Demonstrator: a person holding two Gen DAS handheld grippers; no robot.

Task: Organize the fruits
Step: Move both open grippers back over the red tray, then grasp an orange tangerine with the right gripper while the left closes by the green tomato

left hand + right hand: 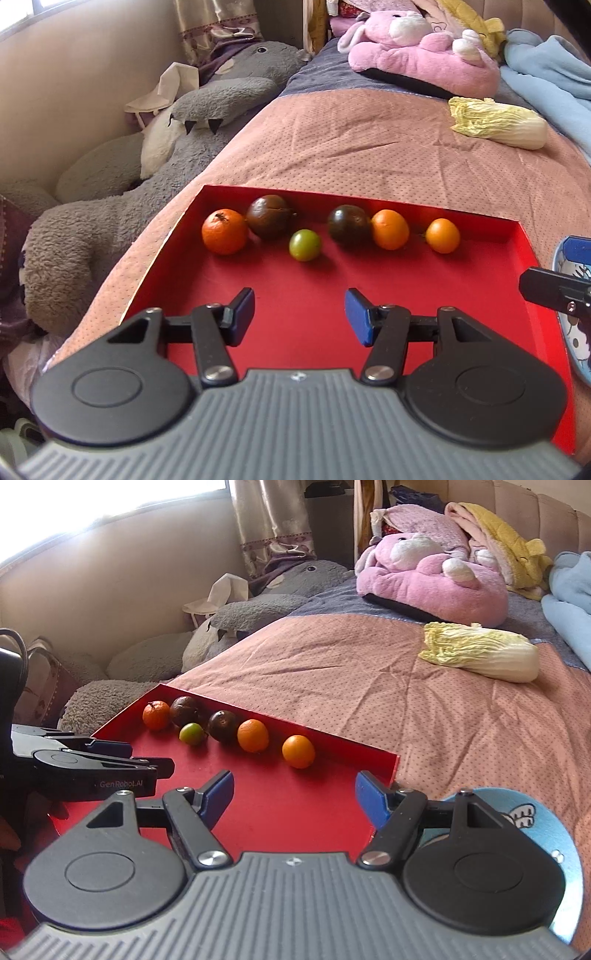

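A red tray [325,295] lies on the bed and also shows in the right wrist view [269,808]. Along its far wall sit a tangerine [224,231], two dark passion fruits [267,215] [348,224], a small green fruit [304,244] and two oranges [390,229] [442,235]. The same row shows in the right wrist view, from the tangerine [156,714] to the rightmost orange [298,751]. My left gripper [299,315] is open and empty above the tray's near half. My right gripper [293,795] is open and empty over the tray's right edge.
A blue cartoon plate [546,823] lies on the pink bedspread right of the tray, partly under my right gripper. A napa cabbage [498,122] lies further back. Plush toys [417,48] and a grey plush [122,206] border the bed.
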